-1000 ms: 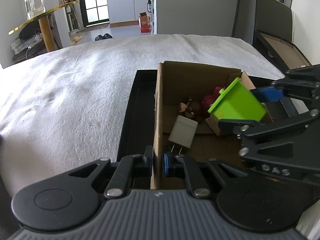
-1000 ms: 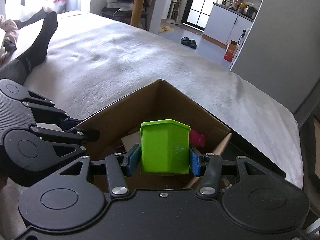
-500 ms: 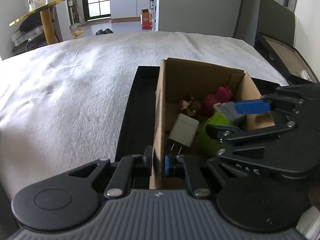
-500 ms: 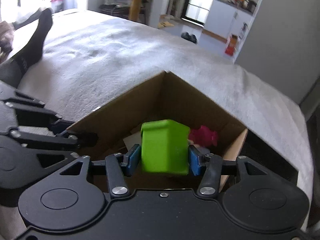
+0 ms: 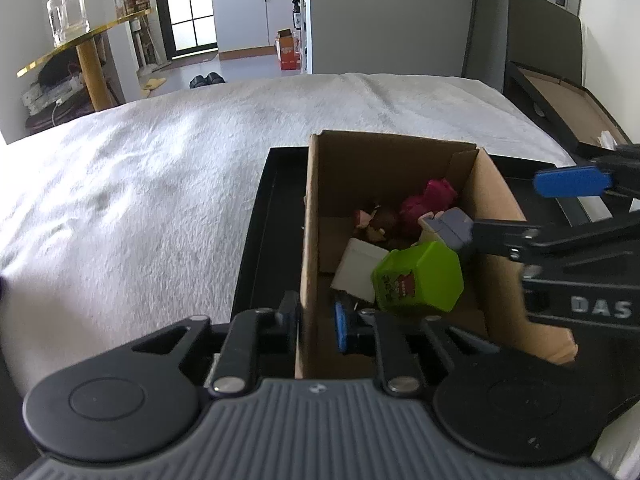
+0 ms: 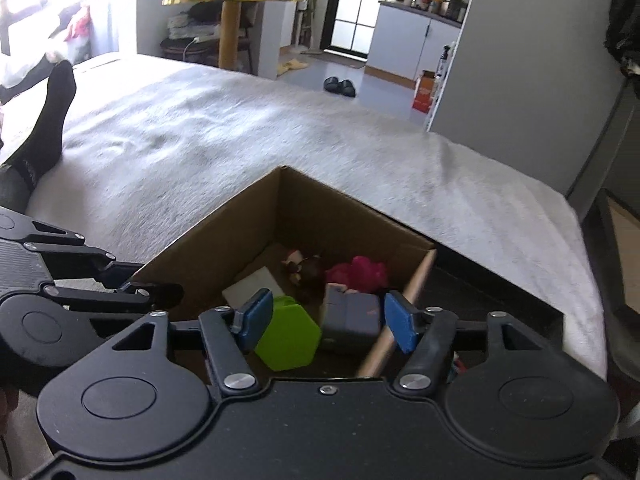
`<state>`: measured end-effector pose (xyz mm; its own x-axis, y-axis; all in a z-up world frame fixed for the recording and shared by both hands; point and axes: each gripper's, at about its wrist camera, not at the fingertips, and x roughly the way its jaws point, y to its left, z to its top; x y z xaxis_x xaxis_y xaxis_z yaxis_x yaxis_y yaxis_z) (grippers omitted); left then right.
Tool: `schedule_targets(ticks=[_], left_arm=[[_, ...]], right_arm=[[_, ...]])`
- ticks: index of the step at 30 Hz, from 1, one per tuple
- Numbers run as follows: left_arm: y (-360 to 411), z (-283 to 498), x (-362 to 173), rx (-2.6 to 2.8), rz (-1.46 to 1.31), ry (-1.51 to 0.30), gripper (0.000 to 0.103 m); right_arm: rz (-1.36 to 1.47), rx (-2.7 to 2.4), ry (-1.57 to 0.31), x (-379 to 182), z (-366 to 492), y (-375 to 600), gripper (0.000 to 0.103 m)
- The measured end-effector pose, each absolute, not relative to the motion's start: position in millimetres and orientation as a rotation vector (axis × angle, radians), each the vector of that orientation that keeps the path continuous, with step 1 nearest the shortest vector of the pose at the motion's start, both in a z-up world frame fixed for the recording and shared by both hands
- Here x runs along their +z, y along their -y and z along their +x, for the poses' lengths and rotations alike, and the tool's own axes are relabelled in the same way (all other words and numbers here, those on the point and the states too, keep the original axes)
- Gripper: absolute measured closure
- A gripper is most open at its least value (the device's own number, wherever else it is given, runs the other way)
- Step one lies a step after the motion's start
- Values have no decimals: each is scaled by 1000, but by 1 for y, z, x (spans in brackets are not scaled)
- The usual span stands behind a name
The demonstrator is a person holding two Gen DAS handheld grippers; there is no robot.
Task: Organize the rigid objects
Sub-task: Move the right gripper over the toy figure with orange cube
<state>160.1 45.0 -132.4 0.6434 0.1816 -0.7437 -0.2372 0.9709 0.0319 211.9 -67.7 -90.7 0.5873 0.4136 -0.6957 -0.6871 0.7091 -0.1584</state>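
Observation:
A brown cardboard box (image 5: 400, 160) (image 6: 224, 236) stands on a black tray (image 5: 260, 232) on the white bed. Inside lie a green hexagonal container (image 5: 420, 278) (image 6: 288, 340), a white charger (image 5: 358, 272) (image 6: 252, 288), a grey block (image 5: 454, 224) (image 6: 352, 318), a pink toy (image 5: 428, 200) (image 6: 360, 274) and a small brown figure (image 5: 380, 220). My left gripper (image 5: 318, 320) is shut on the box's near left wall. My right gripper (image 6: 326, 320) is open above the box's right side, empty, with the green container lying loose below it.
The white bed cover (image 5: 140, 200) stretches left and back. A person's leg in a black sock (image 6: 44, 120) lies at the far left. A second open carton (image 5: 568, 108) sits at the back right. A gold round table (image 5: 80, 40) stands beyond the bed.
My right gripper lowered the green container into the box, opened and let it go; the container now lies on its side. The left gripper kept its hold on the box wall.

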Motion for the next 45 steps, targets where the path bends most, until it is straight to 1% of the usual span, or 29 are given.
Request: schedule_targets(ticks=[1,2,4,7,11,13,15,21,25,30,40,45], left_arm=[[-45,160,-132,241,-74,-838,73],[-44,161,-131,247,-75,-835,70],[-42,161,-129,255,-58,-826,57],[-38,162,-128,270,-32,-824,48],[-37,163,-127,269,-40,-832,40],[-36,162,-125,275,-35,-822,35],[-32,163,-124,281,-13,-817,33],[-24,166,-128,267,17,-828,32],[-20,166,-130,272,37,-827,32],[-17,167,-131,279,61,-836,30],[-12,172,-129,296,71,-837,23],[-9,177,-129,301,77,-835,21]], right_arm=[[-434,659,-680,-89,211,72,38],[-426,652,-685,-87,212,74,36],[-412,627,-686,-84,211,81,28],[-397,584,-665,-79,212,92,21],[-374,546,-670,-79,216,108,20],[-362,529,-676,-80,218,116,17],[-338,514,-690,-81,221,123,16],[-291,477,-716,-86,228,143,15],[-284,459,-723,-91,230,152,11],[-265,451,-747,-100,235,160,11],[-247,432,-778,-123,245,171,11],[-238,439,-784,-132,252,174,12]])
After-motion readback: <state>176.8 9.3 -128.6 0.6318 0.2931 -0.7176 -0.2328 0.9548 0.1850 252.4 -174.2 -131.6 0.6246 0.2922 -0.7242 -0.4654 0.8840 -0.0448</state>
